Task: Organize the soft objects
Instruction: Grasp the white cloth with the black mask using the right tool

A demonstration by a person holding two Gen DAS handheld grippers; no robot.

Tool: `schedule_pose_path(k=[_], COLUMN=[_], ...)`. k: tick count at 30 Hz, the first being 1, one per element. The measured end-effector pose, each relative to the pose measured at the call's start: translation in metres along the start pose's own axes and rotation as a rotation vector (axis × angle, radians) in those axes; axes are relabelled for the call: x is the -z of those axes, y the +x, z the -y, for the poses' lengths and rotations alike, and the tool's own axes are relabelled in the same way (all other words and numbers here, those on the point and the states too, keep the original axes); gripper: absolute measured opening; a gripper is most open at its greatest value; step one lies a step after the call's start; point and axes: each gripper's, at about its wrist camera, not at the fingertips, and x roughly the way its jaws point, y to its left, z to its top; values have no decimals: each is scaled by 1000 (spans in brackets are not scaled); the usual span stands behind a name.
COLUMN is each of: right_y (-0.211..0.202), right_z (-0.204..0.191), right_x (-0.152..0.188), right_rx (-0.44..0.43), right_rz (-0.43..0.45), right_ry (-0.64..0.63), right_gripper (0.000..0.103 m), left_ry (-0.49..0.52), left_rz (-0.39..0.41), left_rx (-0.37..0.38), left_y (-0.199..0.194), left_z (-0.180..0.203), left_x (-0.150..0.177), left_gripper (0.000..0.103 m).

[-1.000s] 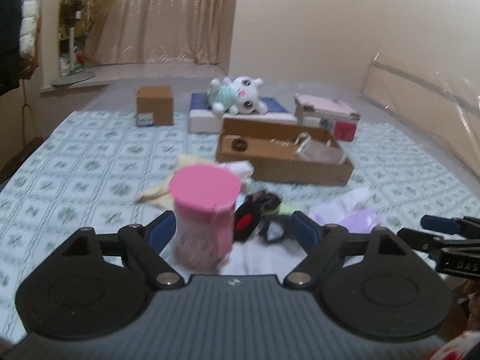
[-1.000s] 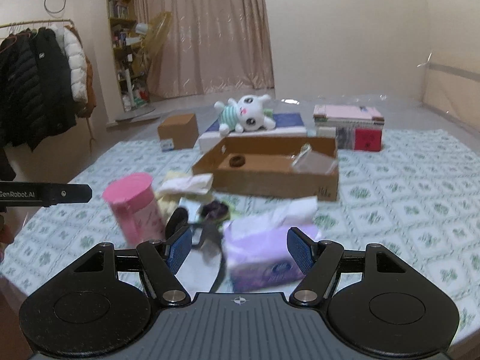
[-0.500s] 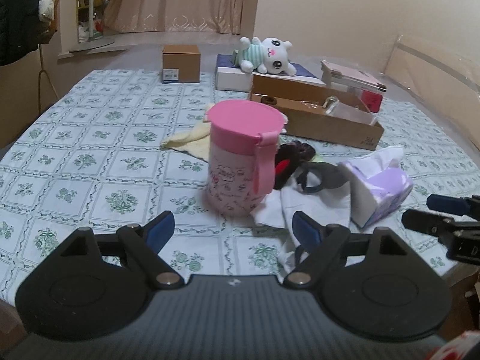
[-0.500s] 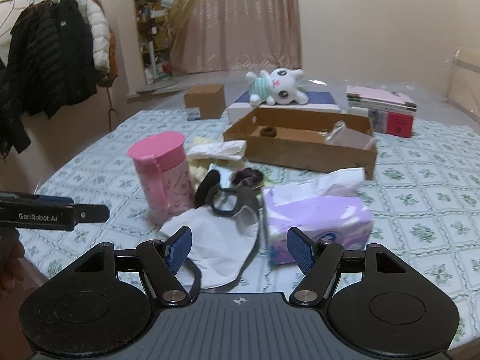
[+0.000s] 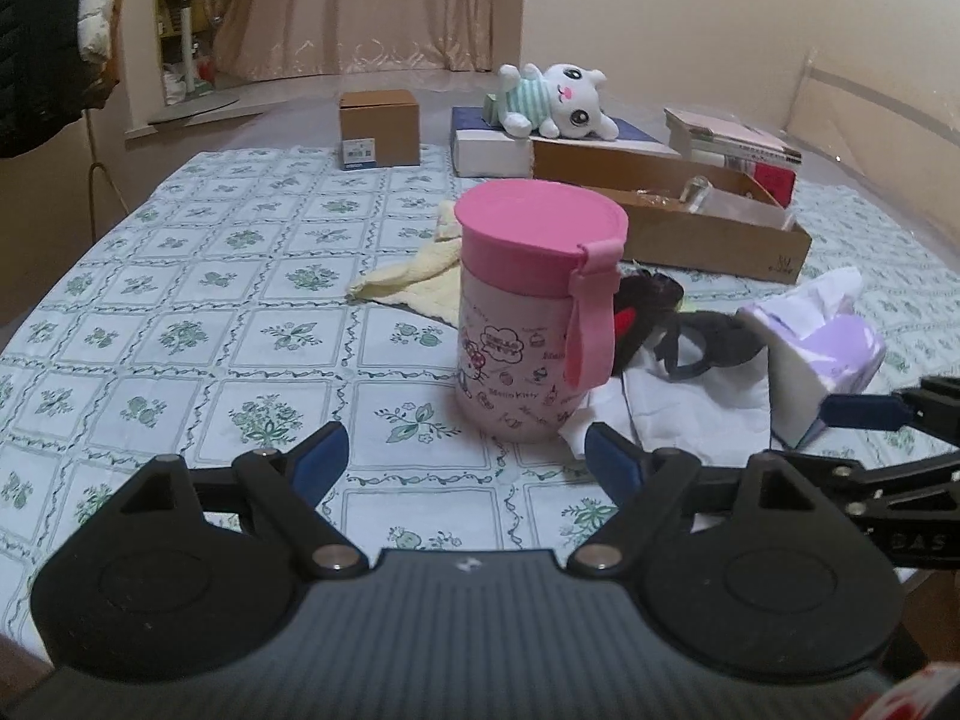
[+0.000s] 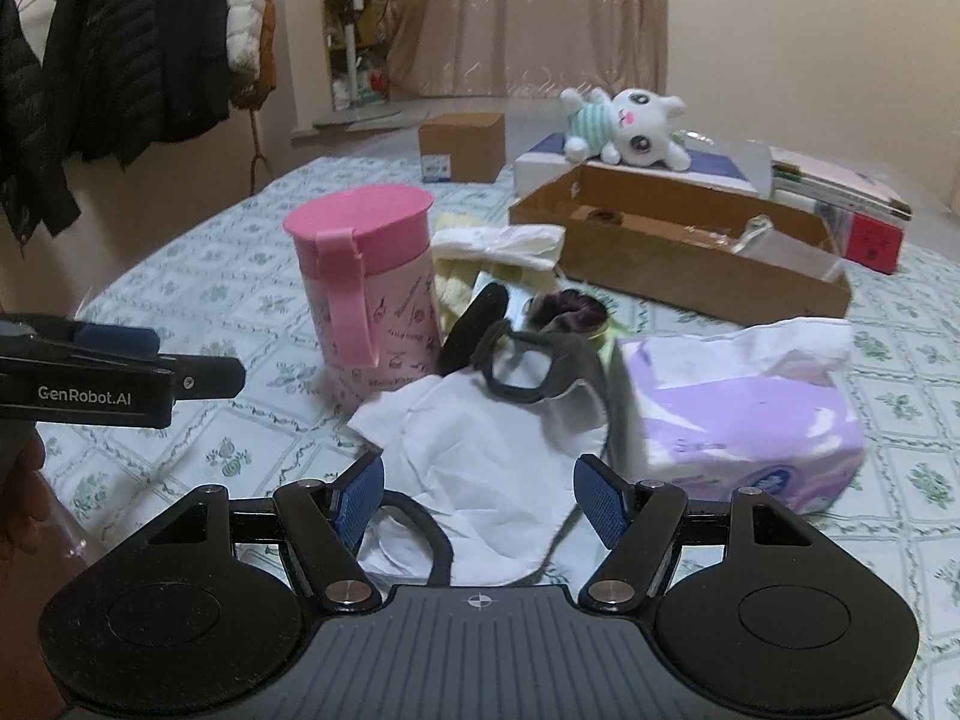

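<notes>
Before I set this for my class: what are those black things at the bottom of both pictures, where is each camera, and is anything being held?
They are hand-held grippers, one in each of a person's hands; each carries a camera looking forward between its jaws. The left gripper faces a pink lidded cup on the patterned tablecloth. The right gripper hovers over a white cloth, beside a purple tissue pack. Behind lie a yellow towel, a long cardboard box and a plush bunny. Both jaws are open; nothing is held.

Home bedroom, hanging coats [image 6: 120,60], curtains [image 5: 360,6], bed [image 5: 180,300]
</notes>
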Motion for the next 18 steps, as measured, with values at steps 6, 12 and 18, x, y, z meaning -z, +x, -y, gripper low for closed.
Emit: schedule_pose_path(k=[6,12,18], right_y=[30,52,58], right_z=[-5,-4,-1], right_x=[1,1,0], right_rx=[-10,-17,-32], right_rz=[-44,-74,-94], right_ry=[-36,-48,-44], right_gripper=[70,70,54], left_ry=[14,-6,-25], left_rz=[-25,-61,-79], left_rx=[18,35,42], left_y=[16,26,31], left_z=[-1,-5,-9], left_x=[3,5,6], left_gripper=[84,84,84])
